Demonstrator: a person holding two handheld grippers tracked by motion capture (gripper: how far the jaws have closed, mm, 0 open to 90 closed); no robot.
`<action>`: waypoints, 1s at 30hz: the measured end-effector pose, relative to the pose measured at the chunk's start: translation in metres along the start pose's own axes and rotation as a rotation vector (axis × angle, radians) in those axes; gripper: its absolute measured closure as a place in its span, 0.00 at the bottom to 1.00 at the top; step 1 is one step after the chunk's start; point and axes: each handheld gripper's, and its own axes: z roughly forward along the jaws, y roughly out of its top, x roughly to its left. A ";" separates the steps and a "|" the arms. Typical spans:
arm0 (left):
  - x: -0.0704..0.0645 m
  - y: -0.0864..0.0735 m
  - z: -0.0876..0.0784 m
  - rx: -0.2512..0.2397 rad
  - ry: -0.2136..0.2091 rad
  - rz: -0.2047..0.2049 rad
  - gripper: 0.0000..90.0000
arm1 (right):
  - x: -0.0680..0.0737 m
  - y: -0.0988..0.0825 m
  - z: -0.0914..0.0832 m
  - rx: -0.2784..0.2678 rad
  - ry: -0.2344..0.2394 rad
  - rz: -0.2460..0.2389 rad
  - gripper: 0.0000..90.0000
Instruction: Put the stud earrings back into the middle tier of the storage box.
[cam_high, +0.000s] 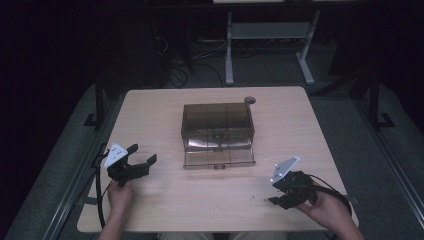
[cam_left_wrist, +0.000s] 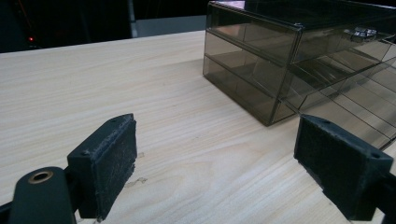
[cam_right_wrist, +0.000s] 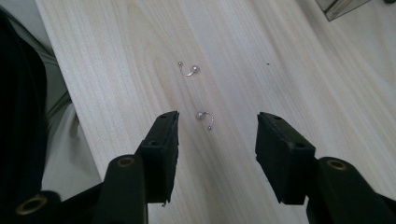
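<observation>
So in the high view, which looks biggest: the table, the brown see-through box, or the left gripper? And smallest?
1. Table, clearly the biggest.
2. Brown see-through box, in the table's middle.
3. Left gripper, the smallest. It sits nearer the camera than the box, yet looks much smaller.

The right claw (cam_right_wrist: 214, 140) hung over the near right part of the worktop (cam_high: 165, 200). One earring (cam_right_wrist: 205, 117) lay on the worktop just ahead of its jaws, between their tips; the second earring (cam_right_wrist: 188, 70) lay farther ahead, apart from the first. The drawer box (cam_high: 218, 132) stood mid-worktop, ahead and right of the left claw (cam_left_wrist: 215, 163).
</observation>
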 end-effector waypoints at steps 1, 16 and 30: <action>0.000 0.000 0.000 -0.001 0.000 -0.001 0.14 | 0.000 0.001 0.001 0.005 0.002 -0.002 0.56; 0.000 0.000 0.000 -0.001 -0.001 -0.003 0.14 | 0.000 0.016 0.017 0.071 0.044 -0.024 0.64; 0.000 0.000 0.000 -0.002 -0.001 -0.005 0.14 | 0.001 0.024 0.035 0.163 0.070 -0.032 0.75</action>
